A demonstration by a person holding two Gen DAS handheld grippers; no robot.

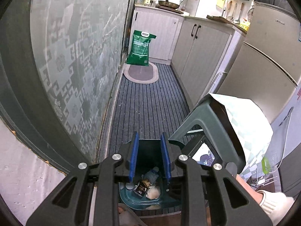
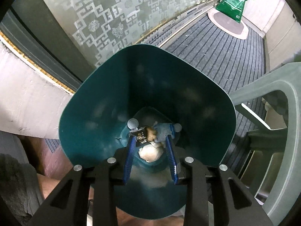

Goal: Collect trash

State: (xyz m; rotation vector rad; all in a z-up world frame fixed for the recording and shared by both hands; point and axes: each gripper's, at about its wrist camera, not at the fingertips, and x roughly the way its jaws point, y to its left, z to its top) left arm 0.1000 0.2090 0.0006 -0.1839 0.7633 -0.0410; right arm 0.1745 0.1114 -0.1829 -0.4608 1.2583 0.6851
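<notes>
Blue-padded jaws of the right gripper [image 2: 150, 146] stand spread and point almost straight down into the teal trash bin [image 2: 79, 113], pinching nothing. Straight past their tips, on the bin's bottom, lies the trash: a pale crumpled wad [image 2: 150, 153] between the two pads' lines, a black packet with white lettering [image 2: 140, 134] by the left pad's tip, a tan scrap [image 2: 151, 133] beside it, a crushed clear bottle [image 2: 164, 130] toward the right pad's tip, and a small round clear lid [image 2: 132, 123] farther back. Whether the pads touch any of it cannot be told.

In the other view, the left gripper [image 1: 149, 146] hangs over the same bin [image 1: 131, 197], its jaws also parted with nothing between them; the trash shows below and between the pads. To its right stands a grey-green plastic stool [image 1: 203, 116] with a checked cloth [image 1: 250, 131] draped over it. Beyond, striped floor matting [image 1: 150, 103] runs to an oval mat [image 1: 141, 73] and a green sack [image 1: 140, 48] at the far end, beside the patterned glass door [image 1: 75, 56].
</notes>
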